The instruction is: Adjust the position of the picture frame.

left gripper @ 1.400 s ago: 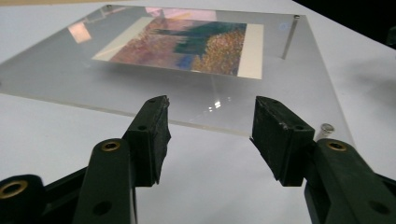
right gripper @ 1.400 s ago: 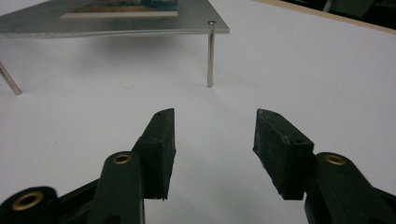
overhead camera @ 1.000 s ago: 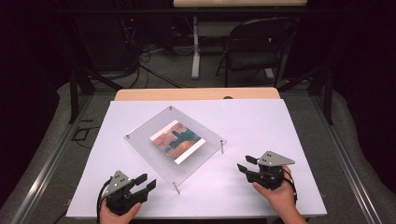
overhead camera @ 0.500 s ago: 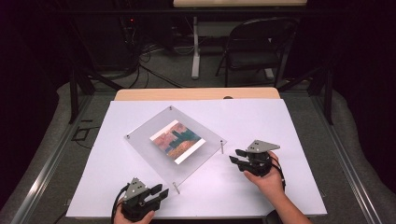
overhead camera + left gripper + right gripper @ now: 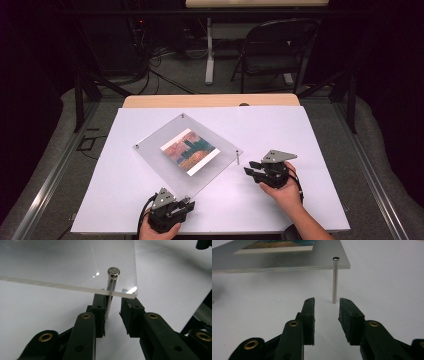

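Note:
A clear acrylic plate (image 5: 167, 172) with a colourful picture (image 5: 190, 151) under it stands on thin metal posts on the white table. My left gripper (image 5: 187, 202) is at the plate's near corner. In the left gripper view that corner's post (image 5: 113, 272) stands between the jaws (image 5: 114, 298), close against the left pad, with a gap to the right one. These jaws have just been closing. My right gripper (image 5: 248, 167) points at the right corner post (image 5: 237, 156). Its jaws (image 5: 327, 301) have also been closing, and the post (image 5: 334, 280) stands just beyond the tips, nothing between them.
The white tabletop (image 5: 280, 130) has bare room to the right of and behind the plate. A wooden strip (image 5: 210, 101) runs along its far edge. Beyond it stand a dark folding chair (image 5: 272, 50) and another table's leg (image 5: 209, 50), with cables on the floor.
My left gripper has moved right, up to the plate's near corner post. My right gripper has moved left toward the right corner post. Both pairs of jaws stand narrower.

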A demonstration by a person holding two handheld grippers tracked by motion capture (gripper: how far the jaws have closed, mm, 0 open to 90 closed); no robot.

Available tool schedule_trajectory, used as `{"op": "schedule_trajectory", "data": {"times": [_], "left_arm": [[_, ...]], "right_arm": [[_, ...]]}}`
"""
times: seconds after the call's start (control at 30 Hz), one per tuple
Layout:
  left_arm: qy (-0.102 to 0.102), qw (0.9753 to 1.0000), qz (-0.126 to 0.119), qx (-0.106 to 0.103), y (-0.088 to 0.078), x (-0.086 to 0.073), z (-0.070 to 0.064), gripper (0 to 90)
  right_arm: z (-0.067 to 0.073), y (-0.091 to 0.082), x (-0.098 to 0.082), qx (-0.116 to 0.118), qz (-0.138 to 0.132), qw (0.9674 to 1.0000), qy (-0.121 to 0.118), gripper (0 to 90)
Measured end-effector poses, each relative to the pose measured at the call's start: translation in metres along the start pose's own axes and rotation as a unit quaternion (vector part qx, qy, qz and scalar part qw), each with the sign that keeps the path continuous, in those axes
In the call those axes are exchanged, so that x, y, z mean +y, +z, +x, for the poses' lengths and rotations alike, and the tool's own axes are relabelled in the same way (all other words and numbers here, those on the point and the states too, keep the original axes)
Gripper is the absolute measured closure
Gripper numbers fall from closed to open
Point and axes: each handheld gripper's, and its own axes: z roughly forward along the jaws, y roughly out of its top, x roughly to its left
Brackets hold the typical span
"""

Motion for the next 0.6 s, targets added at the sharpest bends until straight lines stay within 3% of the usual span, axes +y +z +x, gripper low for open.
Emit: {"op": "schedule_trajectory", "data": {"times": [0.2,0.33,0.37,0.6], "left_arm": [[-0.001,0.9999,0.006,0.014,0.007,0.002,0.000,81.1],[-0.004,0.9999,0.003,0.011,0.008,0.003,0.001,84.0],[0.009,0.9999,0.002,0.010,0.008,0.003,0.001,84.7],[-0.003,1.0000,-0.006,0.002,-0.002,0.005,0.005,85.1]], "right_arm": [[0.000,0.004,-0.002,0.004,0.009,1.0000,0.001,68.1],[-0.002,0.011,0.002,0.002,0.010,1.0000,-0.001,68.5],[-0.001,0.014,0.003,0.001,0.010,1.0000,-0.003,68.8],[0.000,0.028,0.007,0.001,0.016,0.9999,-0.007,66.6]]}}
